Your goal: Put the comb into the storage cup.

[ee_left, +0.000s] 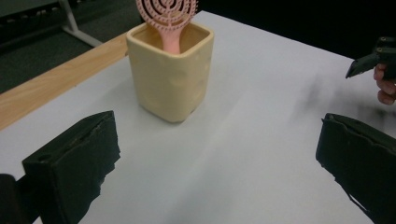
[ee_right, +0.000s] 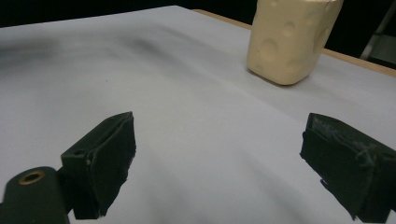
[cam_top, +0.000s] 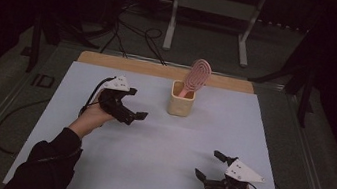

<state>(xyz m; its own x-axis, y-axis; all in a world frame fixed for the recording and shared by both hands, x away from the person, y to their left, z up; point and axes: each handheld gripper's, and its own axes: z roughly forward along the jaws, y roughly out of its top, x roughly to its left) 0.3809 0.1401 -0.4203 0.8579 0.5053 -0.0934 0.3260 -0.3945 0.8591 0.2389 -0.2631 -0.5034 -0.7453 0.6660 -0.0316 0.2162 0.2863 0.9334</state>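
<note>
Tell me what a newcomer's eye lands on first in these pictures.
First, the pink hairbrush standing handle-down in the cream square cup near the far middle of the white table, its round head leaning out above the rim. Next, the two open grippers: the left gripper is held just left of the cup, and the right gripper sits low near the table's near right corner.

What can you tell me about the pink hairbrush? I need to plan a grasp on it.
The pink hairbrush looks like plastic, with an oval head cut into concentric open rings. It stands handle-down in the cream square cup, head up and leaning right in the high view, against the cup's rim. The handle's lower end is hidden inside. The cup sits toward the far side of the white tabletop. Neither set of tongs touches it.
</note>
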